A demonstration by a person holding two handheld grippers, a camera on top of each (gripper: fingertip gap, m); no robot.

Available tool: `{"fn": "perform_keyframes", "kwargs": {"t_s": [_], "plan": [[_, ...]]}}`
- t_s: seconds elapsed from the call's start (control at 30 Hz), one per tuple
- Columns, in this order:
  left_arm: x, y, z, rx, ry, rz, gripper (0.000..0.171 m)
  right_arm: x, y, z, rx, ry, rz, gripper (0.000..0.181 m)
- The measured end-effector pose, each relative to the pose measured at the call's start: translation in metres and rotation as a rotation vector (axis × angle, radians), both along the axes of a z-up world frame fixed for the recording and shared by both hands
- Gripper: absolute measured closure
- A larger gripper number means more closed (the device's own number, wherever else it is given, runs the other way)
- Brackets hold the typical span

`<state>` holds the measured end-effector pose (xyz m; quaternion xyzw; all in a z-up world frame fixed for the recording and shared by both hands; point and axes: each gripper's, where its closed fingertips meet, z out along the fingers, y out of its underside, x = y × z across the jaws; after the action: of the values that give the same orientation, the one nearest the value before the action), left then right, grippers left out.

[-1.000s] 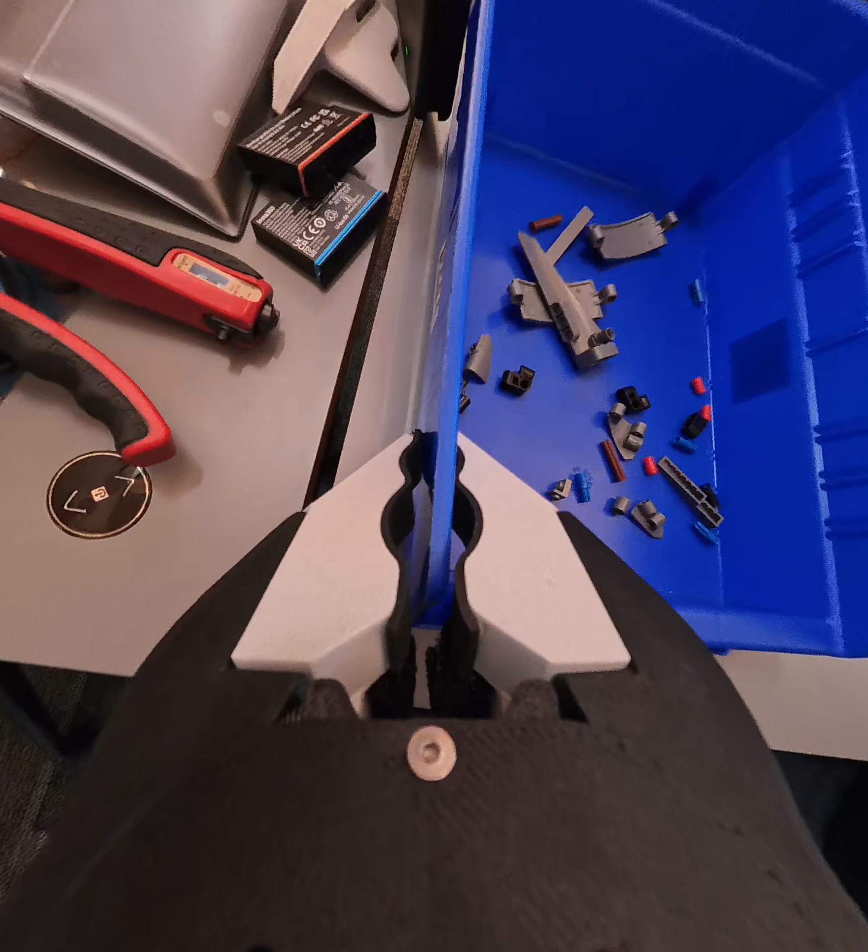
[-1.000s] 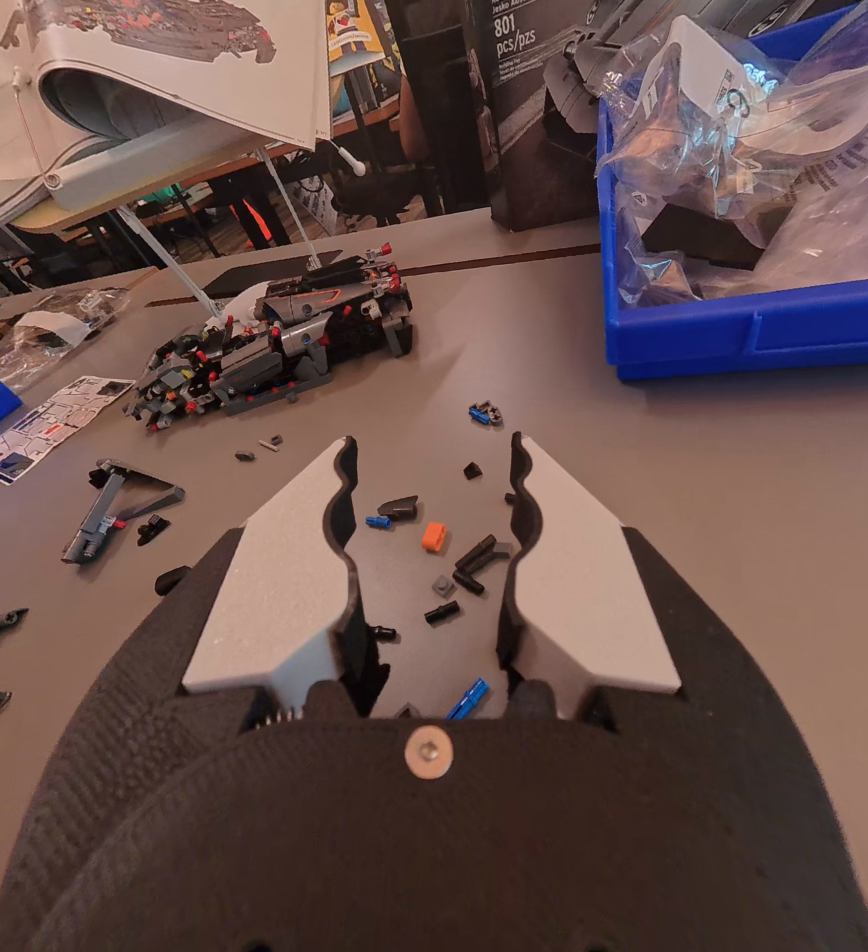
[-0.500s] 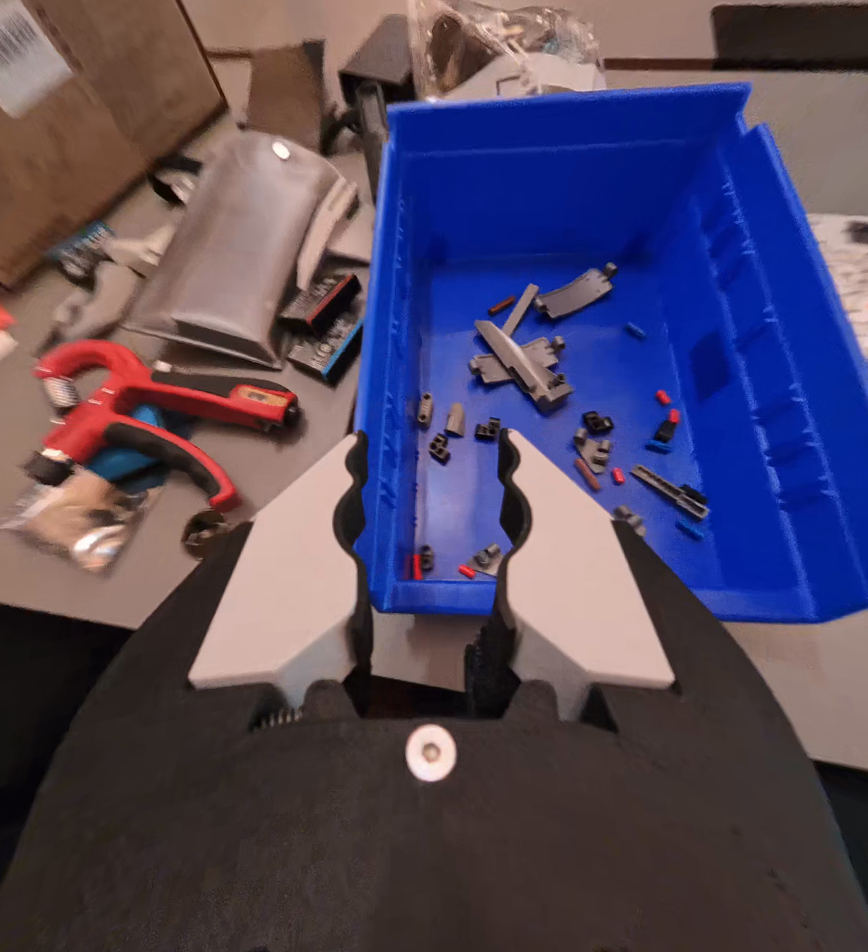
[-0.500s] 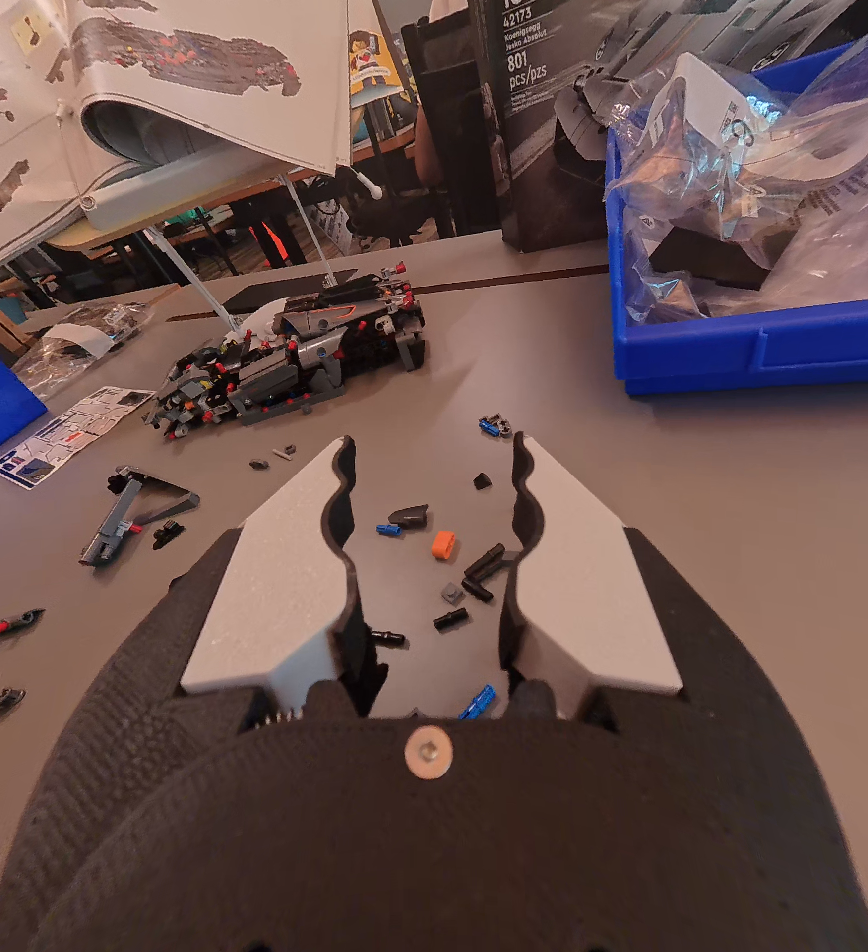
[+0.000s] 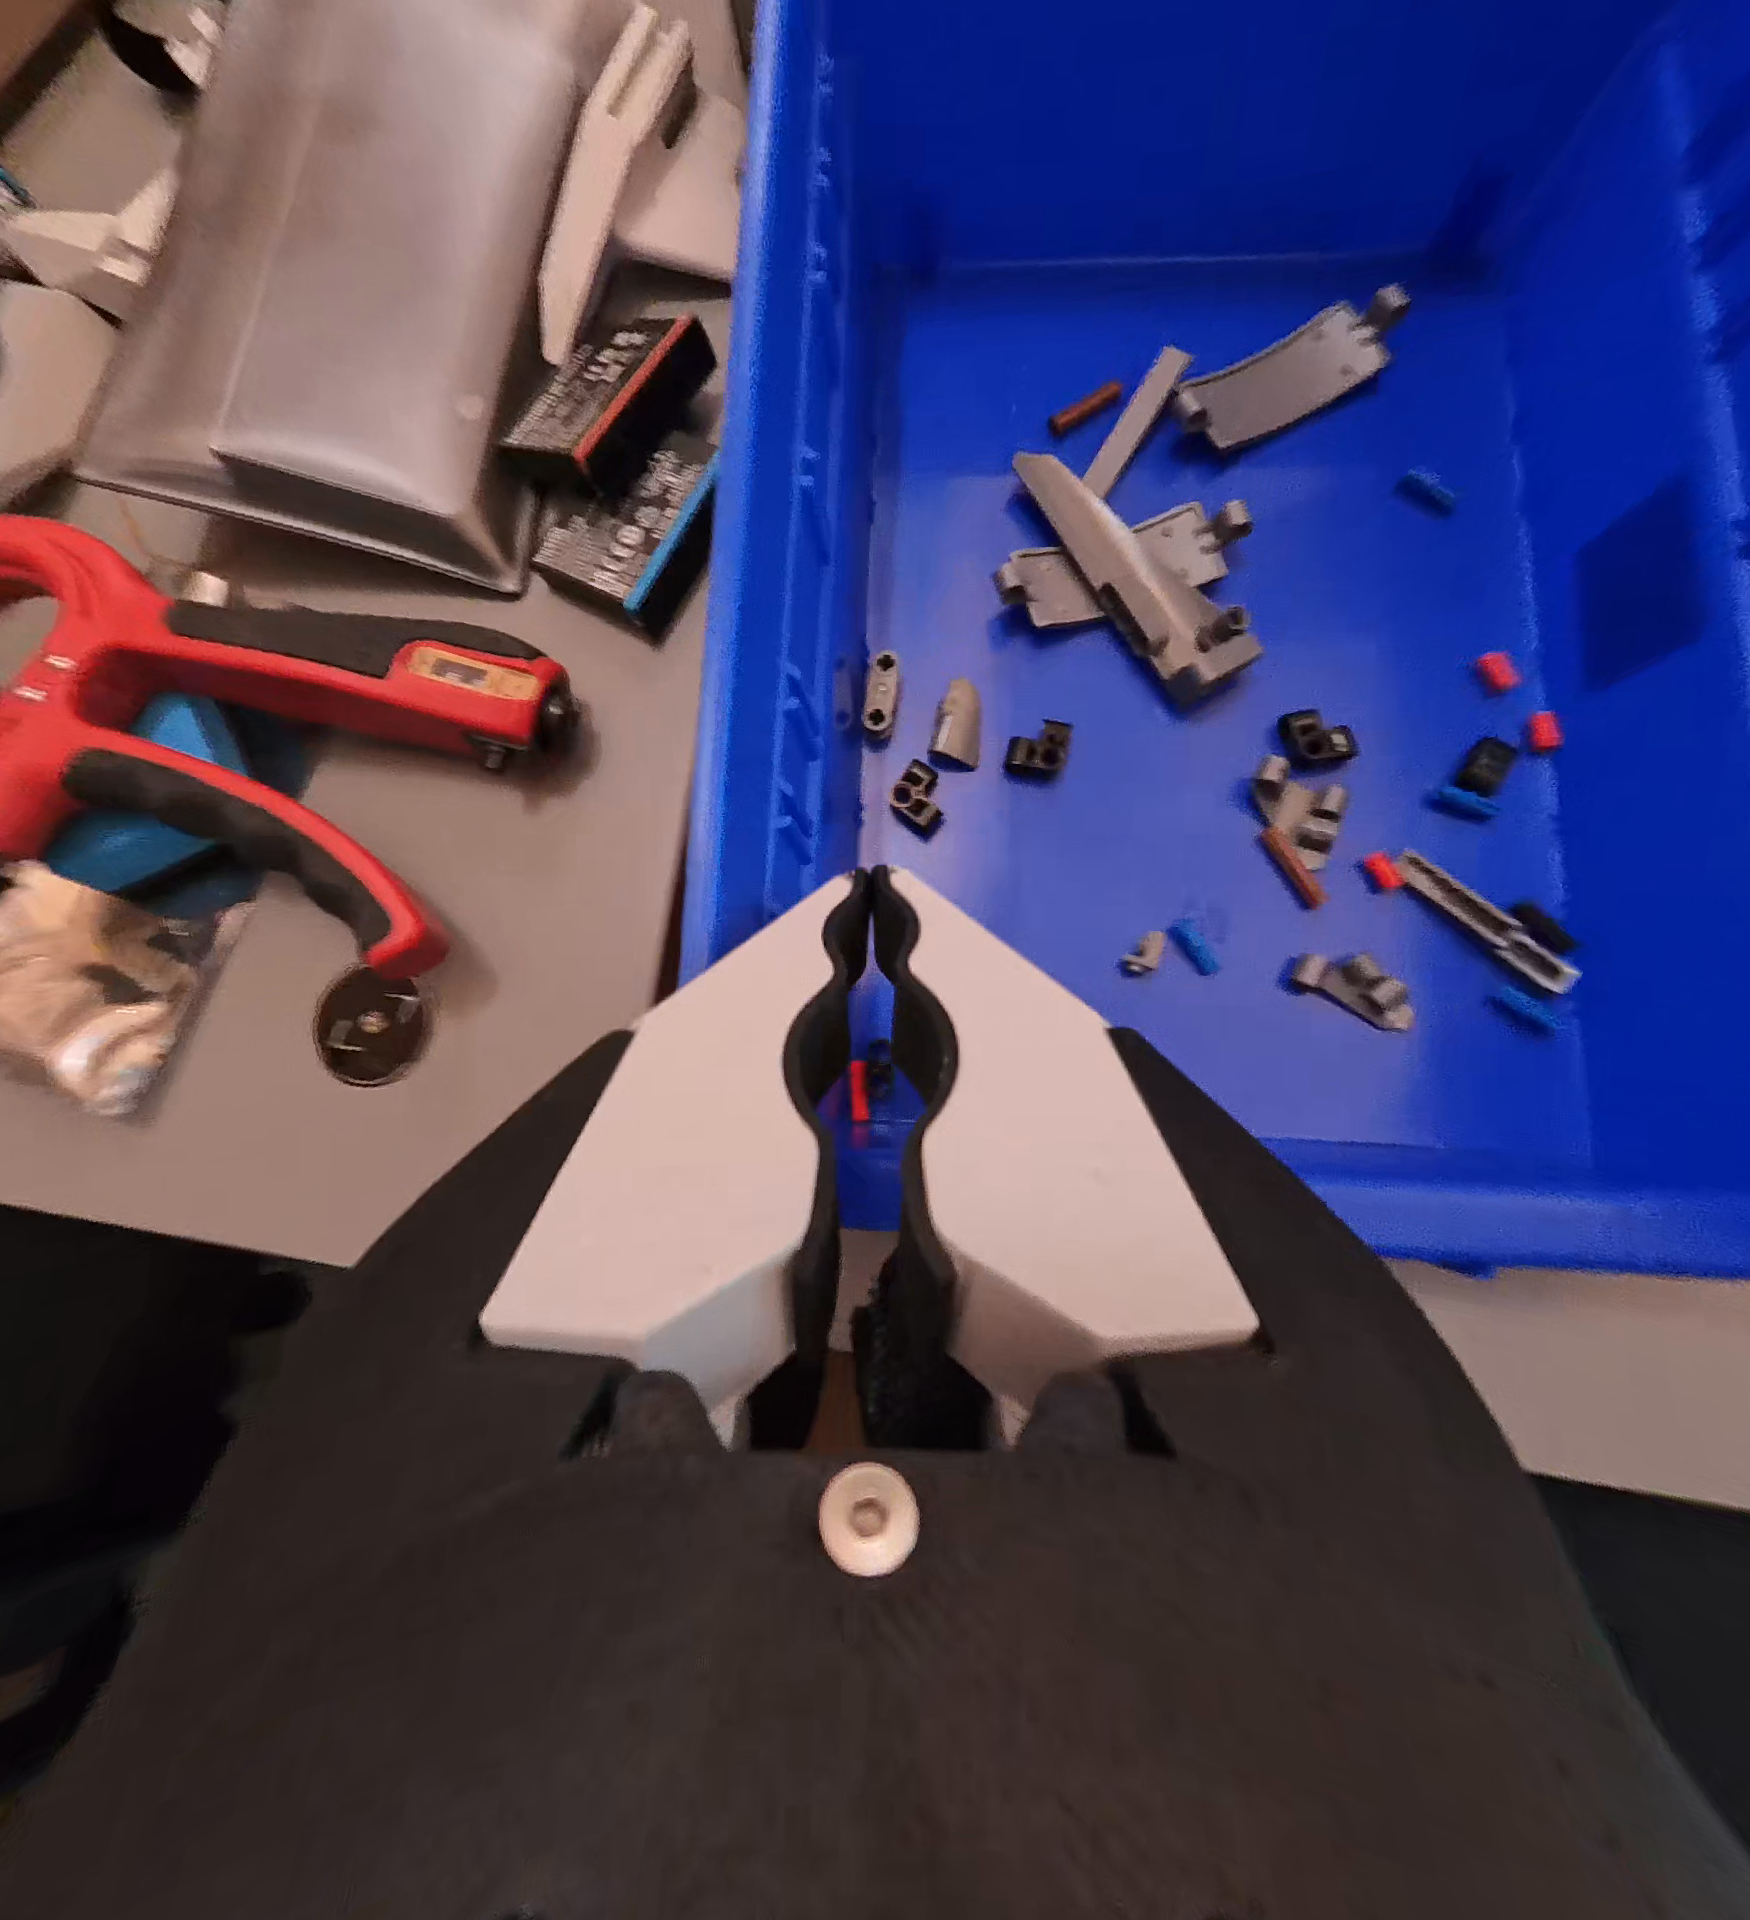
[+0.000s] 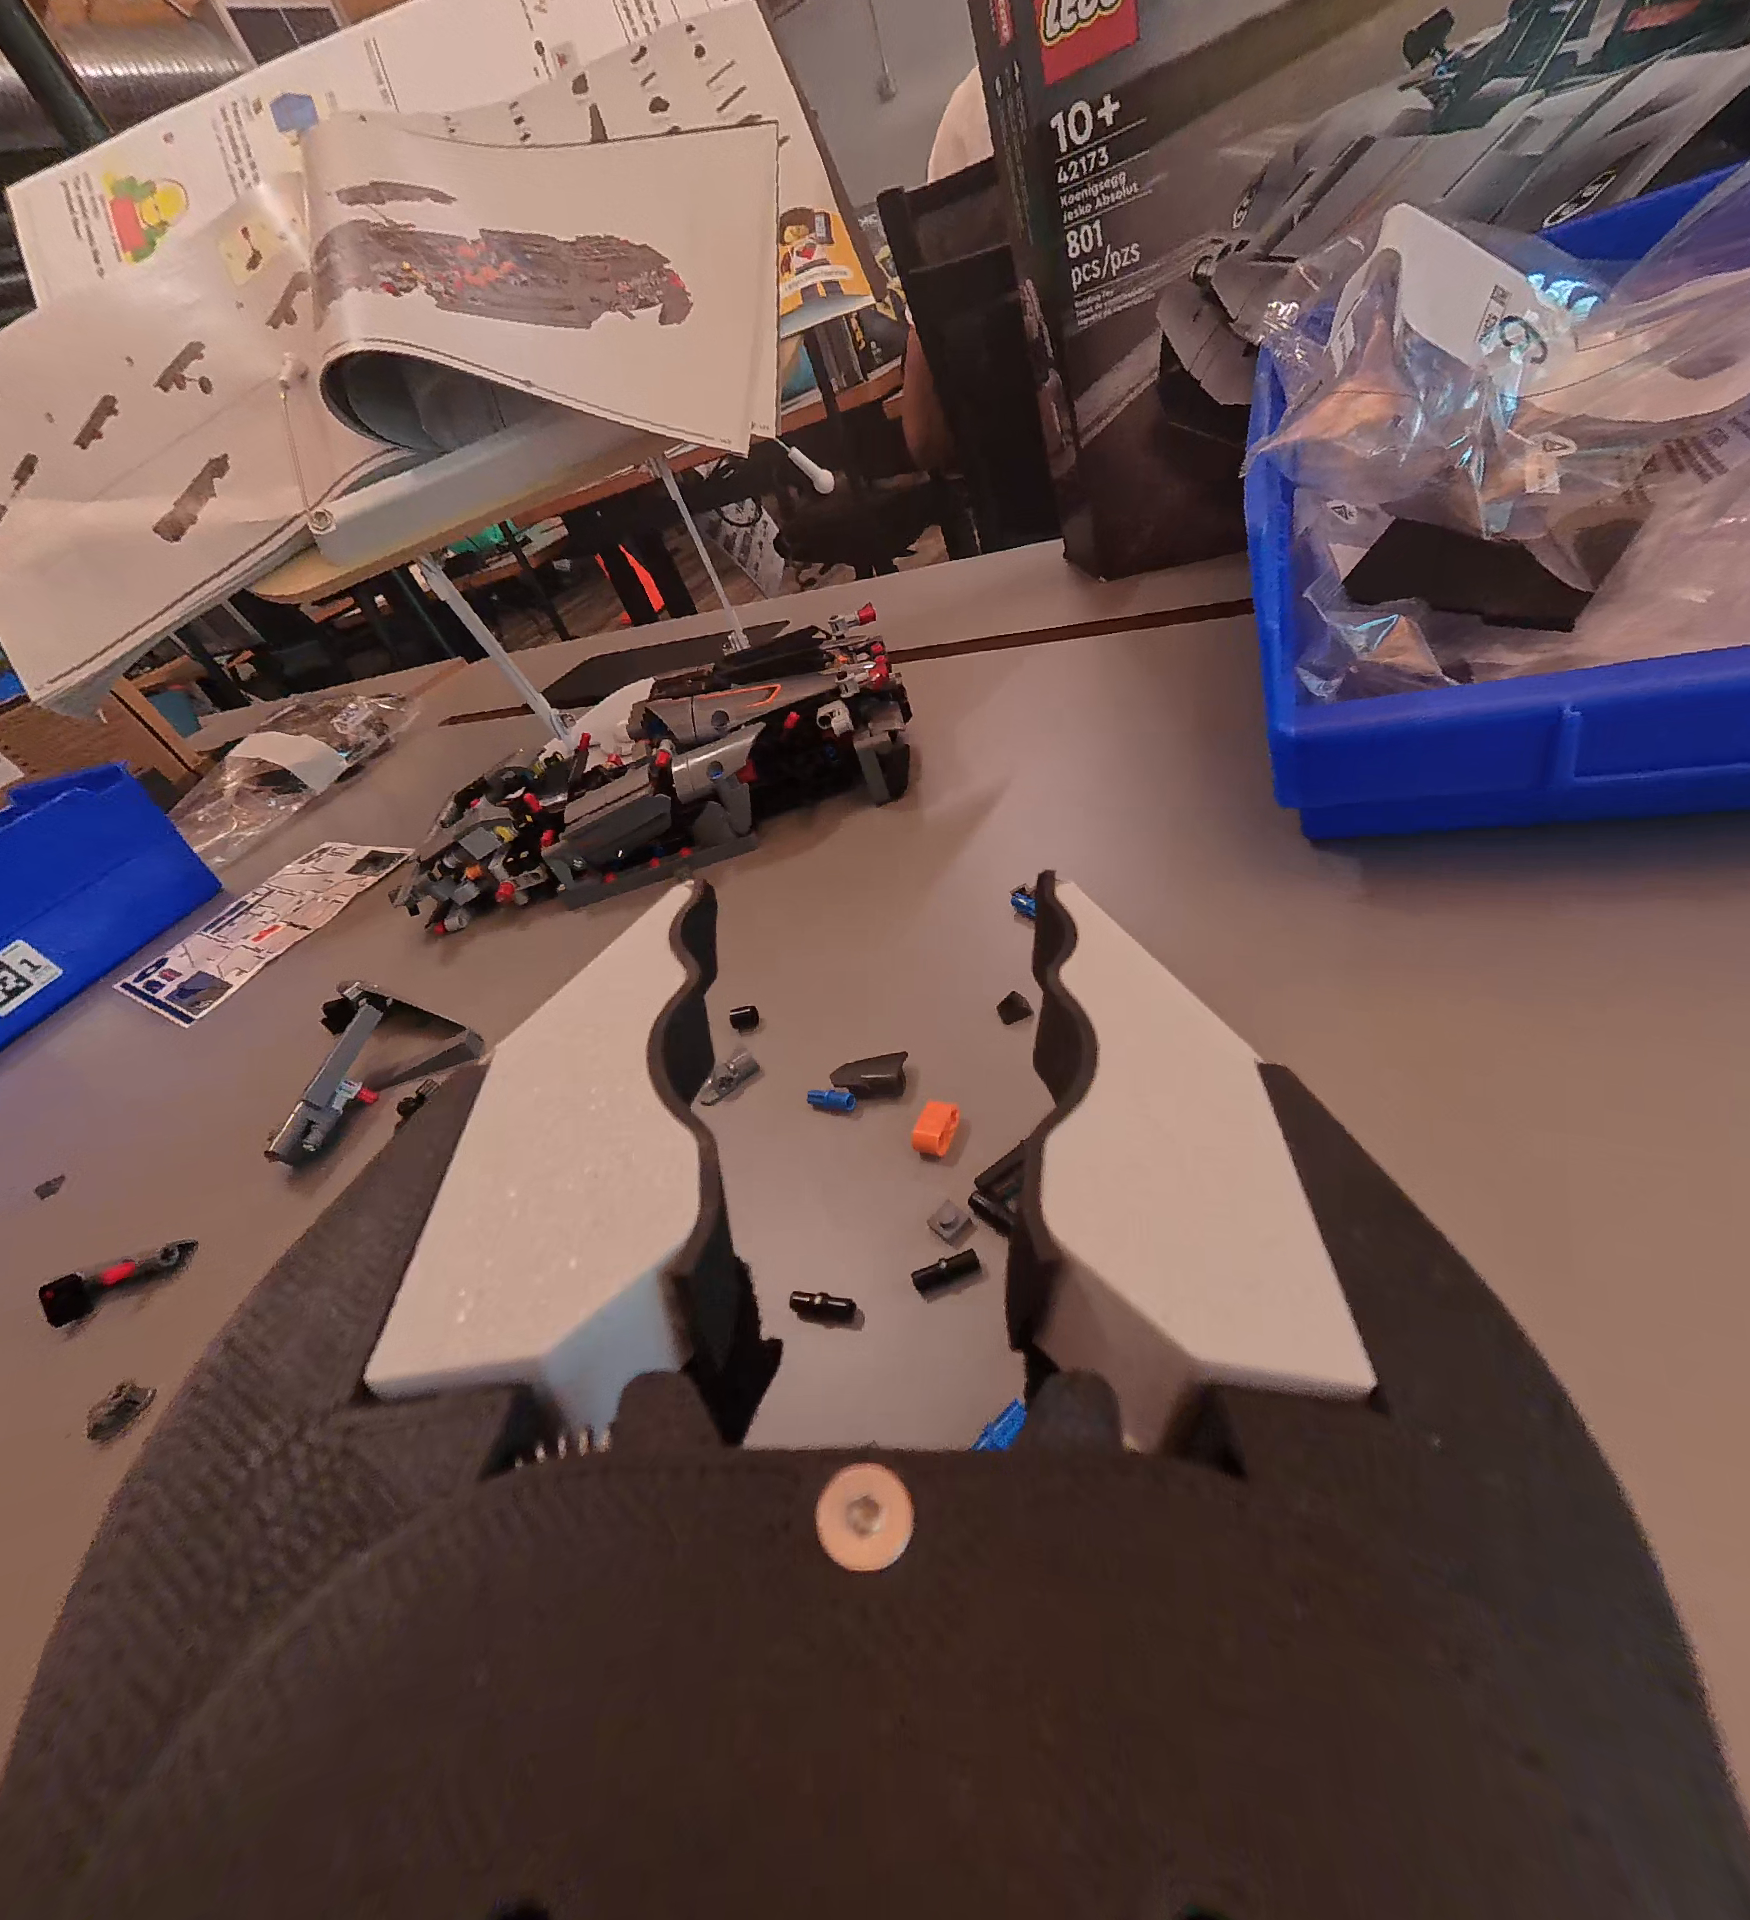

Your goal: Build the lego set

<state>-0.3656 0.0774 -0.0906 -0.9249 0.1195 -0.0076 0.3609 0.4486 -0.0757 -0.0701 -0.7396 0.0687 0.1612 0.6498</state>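
Note:
My left gripper is shut with nothing between its tips, hovering over the near left corner of a blue bin. In the bin lie a grey winged assembly, a grey curved panel and several small grey, black, red and blue pieces. My right gripper is open and empty above the grey table, over loose pieces: an orange connector, a black curved piece, black pins and a blue pin. The half-built dark car model stands beyond it.
A red hand tool, battery packs and a grey case lie left of the bin. The open instruction booklet hangs on a stand. A blue bin of plastic bags, the set's box and a sub-assembly flank the model. One gripper's finger ends stand about 85 centimetres off the other's. Between my right fingertips and the orange connector there is roughly 8 centimetres.
My left gripper let go of the bin's wall, opened, drew back, then shut empty over the bin's corner. My right gripper stayed open and shifted only slightly.

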Motion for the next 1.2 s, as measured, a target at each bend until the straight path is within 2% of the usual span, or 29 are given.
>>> {"fn": "perform_keyframes", "kwargs": {"t_s": [0.07,0.13,0.2,0.3,0.4,0.53,0.63,0.73,0.87,1.0,1.2], "plan": [[-0.009,0.004,-0.005,-0.022,0.078,-0.002,0.171,-0.002,0.0,0.001,0.005,0.003,0.009,0.122],[-0.009,0.01,-0.004,-0.013,0.05,-0.003,0.17,-0.003,0.0,0.001,0.009,0.002,0.015,0.122],[-0.006,0.014,0.002,0.015,0.003,-0.005,0.153,-0.004,-0.001,0.002,0.018,0.004,0.02,0.122],[-0.01,0.011,0.018,0.071,0.057,0.017,0.144,-0.004,-0.002,0.005,0.035,0.005,0.018,0.122],[-0.005,0.006,0.033,0.114,0.101,0.032,0.125,-0.004,-0.003,0.008,0.049,0.001,0.017,0.123],[0.027,-0.004,0.072,0.254,0.137,-0.018,0.123,-0.007,-0.004,0.01,0.059,-0.017,0.024,0.124],[0.082,-0.013,0.104,0.356,0.122,-0.147,0.121,-0.008,-0.004,0.011,0.067,-0.015,0.031,0.124],[0.167,-0.02,0.118,0.395,0.058,-0.357,0.115,-0.008,-0.006,0.015,0.085,-0.007,0.035,0.124],[0.276,-0.026,0.117,0.409,0.062,-0.615,0.106,-0.009,-0.008,0.017,0.095,-0.004,0.044,0.124],[0.373,-0.034,0.107,0.365,-0.049,-0.816,0.1,-0.011,-0.009,0.018,0.101,-0.008,0.056,0.125],[0.487,-0.026,0.067,0.27,-0.029,-1.027,0.081,-0.018,-0.009,0.02,0.102,-0.021,0.082,0.125]]}}
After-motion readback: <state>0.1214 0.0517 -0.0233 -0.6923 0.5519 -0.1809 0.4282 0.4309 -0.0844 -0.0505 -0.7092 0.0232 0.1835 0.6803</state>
